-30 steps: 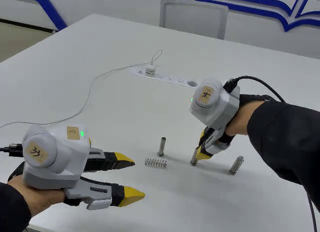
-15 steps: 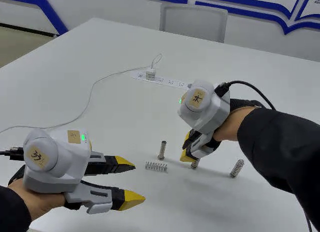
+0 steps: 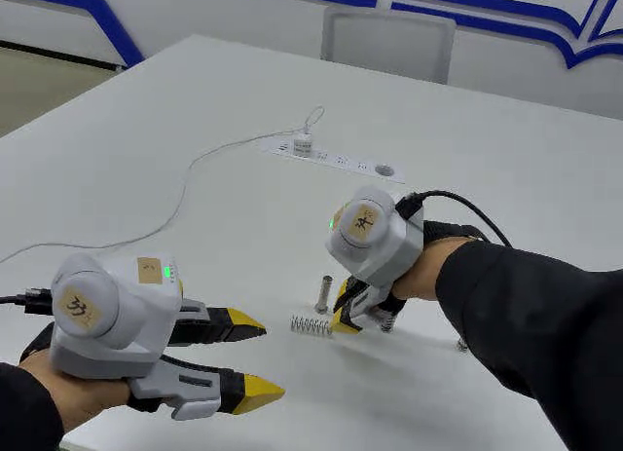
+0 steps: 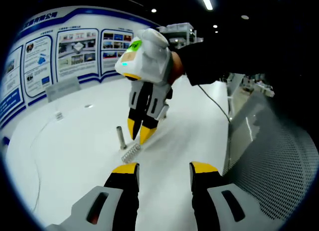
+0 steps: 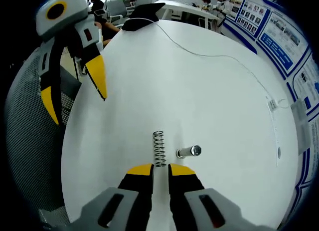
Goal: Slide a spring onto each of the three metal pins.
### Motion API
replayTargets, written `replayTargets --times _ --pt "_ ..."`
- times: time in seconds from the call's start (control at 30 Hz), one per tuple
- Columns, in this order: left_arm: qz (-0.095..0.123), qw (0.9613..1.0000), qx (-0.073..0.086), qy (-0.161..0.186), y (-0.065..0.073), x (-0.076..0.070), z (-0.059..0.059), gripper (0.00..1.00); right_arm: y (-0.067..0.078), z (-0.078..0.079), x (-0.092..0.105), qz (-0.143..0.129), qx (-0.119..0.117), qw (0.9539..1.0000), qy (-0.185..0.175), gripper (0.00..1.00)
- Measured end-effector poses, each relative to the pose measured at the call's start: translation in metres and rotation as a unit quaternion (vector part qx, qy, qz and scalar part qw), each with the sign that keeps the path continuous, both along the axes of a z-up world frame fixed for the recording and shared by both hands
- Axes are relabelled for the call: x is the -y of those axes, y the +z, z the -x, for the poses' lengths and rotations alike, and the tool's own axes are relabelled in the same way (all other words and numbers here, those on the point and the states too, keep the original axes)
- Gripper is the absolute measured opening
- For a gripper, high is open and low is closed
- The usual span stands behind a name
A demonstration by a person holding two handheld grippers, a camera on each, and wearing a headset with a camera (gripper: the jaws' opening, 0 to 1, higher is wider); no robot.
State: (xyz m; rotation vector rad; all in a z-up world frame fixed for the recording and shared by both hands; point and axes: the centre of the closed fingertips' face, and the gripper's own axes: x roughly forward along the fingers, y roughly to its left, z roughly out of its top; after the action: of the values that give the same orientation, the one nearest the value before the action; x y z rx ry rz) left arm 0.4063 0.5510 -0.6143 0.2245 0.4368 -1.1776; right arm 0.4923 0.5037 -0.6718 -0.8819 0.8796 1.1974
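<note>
A loose spring (image 3: 311, 325) lies flat on the white table (image 3: 195, 178), with a bare upright metal pin (image 3: 323, 293) just behind it. My right gripper (image 3: 341, 320) points down at the spring's right end. In the right gripper view its jaws (image 5: 160, 170) stand narrowly apart, and the spring (image 5: 158, 147) runs straight ahead from the gap, beside the pin (image 5: 188, 151). A pin wearing a spring (image 3: 387, 322) peeks out behind that gripper. My left gripper (image 3: 255, 358) hovers open and empty at the lower left. The left gripper view shows its own jaws (image 4: 163, 167) wide apart, facing the spring (image 4: 130, 151), pin (image 4: 120, 137) and right gripper (image 4: 140, 133).
A white power strip (image 3: 331, 159) with a plug and a thin cable (image 3: 185, 188) lies farther back on the table. A grey chair (image 3: 387, 42) stands at the far edge. A dark sleeve (image 3: 526, 315) covers the table's right side. The left gripper (image 5: 75, 86) hangs at the right gripper view's upper left.
My right gripper has moved left from the spring-covered pin to the end of the loose spring. The left gripper has stayed put; the head camera shifted a little.
</note>
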Motion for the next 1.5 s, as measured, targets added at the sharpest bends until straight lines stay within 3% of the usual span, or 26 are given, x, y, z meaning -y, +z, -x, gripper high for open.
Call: replayTargets --times 0.47,0.7,0.87,1.13,1.5 --pt "-0.004 0.9999 -0.004 0.01 -0.002 -0.009 0.0 0.41 -0.018 -0.002 -0.005 0.001 -0.014 0.9999 -0.002 0.12" --pt "-0.006 0.9999 -0.004 0.011 -0.003 -0.01 -0.001 0.4 -0.018 0.005 -0.001 0.005 -0.026 0.9996 -0.011 0.12" --pt "-0.009 0.9999 -0.002 0.01 -0.005 -0.008 -0.003 0.4 -0.008 0.018 0.001 0.007 -0.034 0.9994 -0.003 0.11" --pt "-0.016 0.9999 0.005 -0.004 -0.003 0.002 -0.007 0.38 0.022 0.05 -0.001 -0.001 -0.03 0.9987 0.04 0.11" --pt "-0.014 0.9993 0.015 -0.031 0.002 0.017 -0.004 0.35 0.043 0.076 0.002 -0.009 -0.019 0.9978 0.063 0.12"
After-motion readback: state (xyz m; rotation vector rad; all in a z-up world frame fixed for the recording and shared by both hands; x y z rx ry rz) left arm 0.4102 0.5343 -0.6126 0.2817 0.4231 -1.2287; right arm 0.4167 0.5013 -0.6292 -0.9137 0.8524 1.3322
